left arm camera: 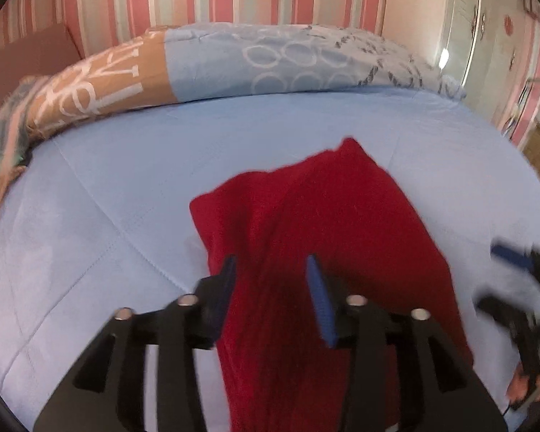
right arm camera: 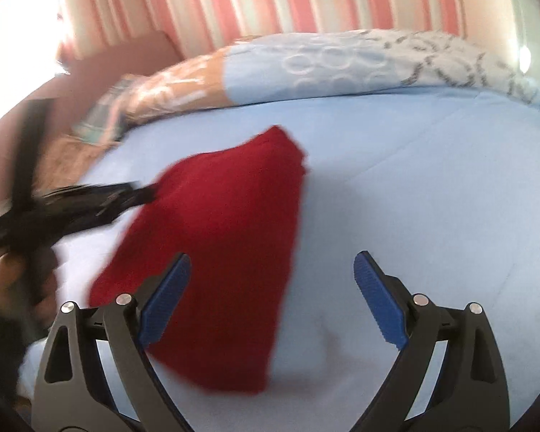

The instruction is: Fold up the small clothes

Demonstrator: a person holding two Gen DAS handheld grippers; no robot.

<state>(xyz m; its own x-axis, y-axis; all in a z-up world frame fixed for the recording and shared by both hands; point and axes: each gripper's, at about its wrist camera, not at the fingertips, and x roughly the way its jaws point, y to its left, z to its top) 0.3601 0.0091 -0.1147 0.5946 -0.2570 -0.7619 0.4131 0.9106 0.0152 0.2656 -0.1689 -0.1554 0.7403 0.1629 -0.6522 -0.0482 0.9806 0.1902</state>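
On the left, the left gripper (left arm camera: 270, 288) hangs over the near part of the red cloth (left arm camera: 316, 223). Its blue pads stand a little apart and press on nothing. The cloth lies flat on the blue bed sheet (left arm camera: 108, 216), folded into a long shape. Its long way runs from six o'clock up to twelve o'clock. On the right, the right gripper (right arm camera: 273, 298) is spread wide and holds nothing. The cloth is at its eleven o'clock. I think the left gripper is nearer.
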